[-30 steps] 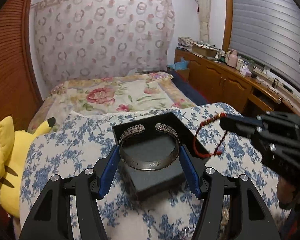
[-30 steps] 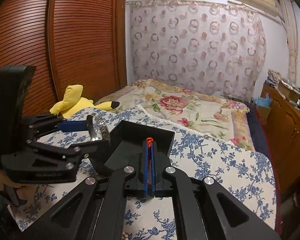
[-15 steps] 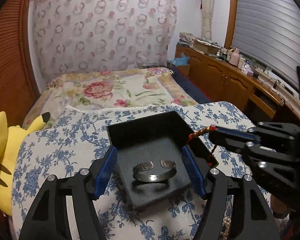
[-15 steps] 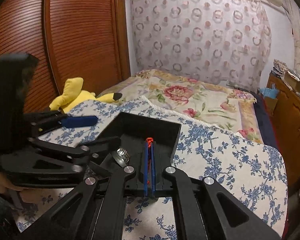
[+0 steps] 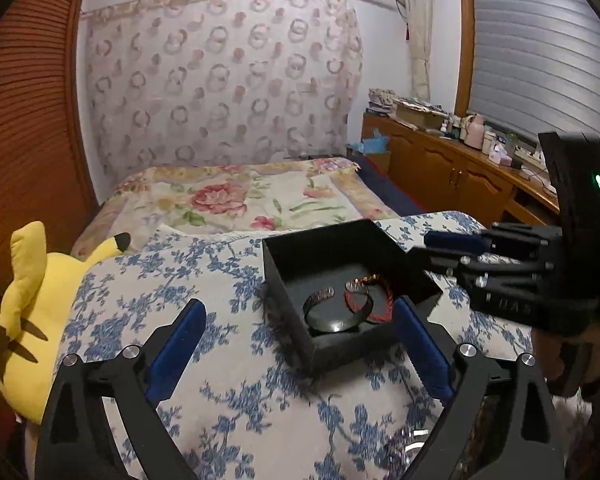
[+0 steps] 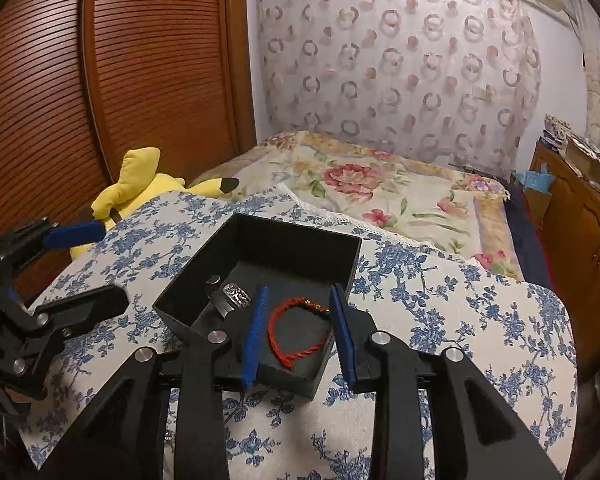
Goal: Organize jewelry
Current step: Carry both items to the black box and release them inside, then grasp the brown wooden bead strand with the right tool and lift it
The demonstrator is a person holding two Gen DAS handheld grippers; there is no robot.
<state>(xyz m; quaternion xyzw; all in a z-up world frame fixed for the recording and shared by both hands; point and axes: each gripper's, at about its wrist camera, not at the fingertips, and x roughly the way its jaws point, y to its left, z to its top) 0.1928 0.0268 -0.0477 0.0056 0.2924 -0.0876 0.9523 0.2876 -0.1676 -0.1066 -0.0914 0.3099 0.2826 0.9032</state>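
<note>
A black open box sits on the blue-flowered cloth. Inside lie a silver cuff bangle and a red cord bracelet, side by side. My left gripper is open and empty, held back from the box's near left corner. My right gripper is open and empty, its blue pads on either side of the red bracelet just above the box's near edge. It shows at the right in the left wrist view.
A yellow plush toy lies at the cloth's left edge. A flowered bed lies behind. A wooden cabinet with clutter runs along the right wall. More beads lie on the cloth near me.
The left gripper let the silver bangle down into the box, opened and drew back. The right gripper opened and let the red bracelet drop into the box.
</note>
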